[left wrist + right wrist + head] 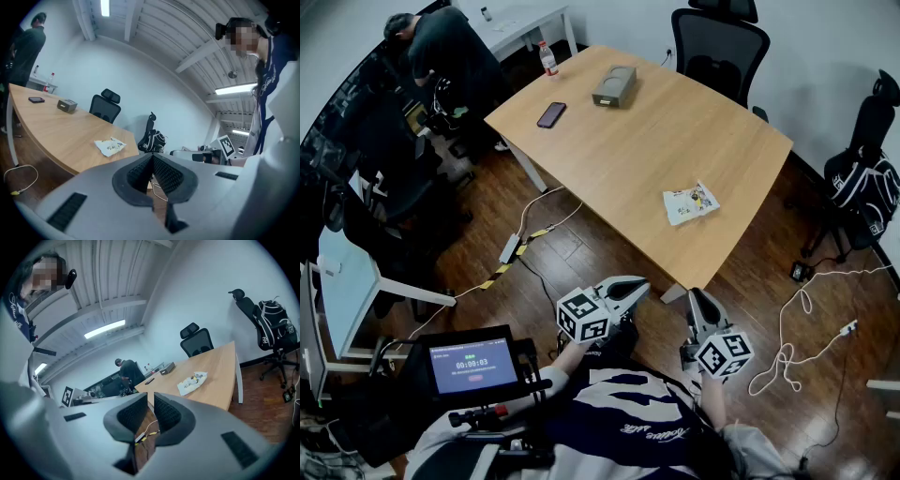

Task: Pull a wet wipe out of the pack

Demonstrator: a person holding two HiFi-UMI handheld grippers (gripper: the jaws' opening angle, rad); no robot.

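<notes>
The wet wipe pack (691,202), white with a coloured print, lies flat near the front right edge of the wooden table (628,150). It also shows in the left gripper view (110,146) and the right gripper view (192,382). Both grippers hang in the air in front of the table, well short of the pack and pointing roughly level toward it. My left gripper (636,284) (151,157) is shut, its pads meeting with nothing between them. My right gripper (697,295) (151,397) shows a narrow slit between its pads and holds nothing.
A phone (551,114), a grey box (615,85) and a bottle (547,58) sit at the table's far end. Office chairs (719,45) stand behind it, one with a backpack (862,183). Cables (797,328) lie on the floor. A person (441,52) stands far left.
</notes>
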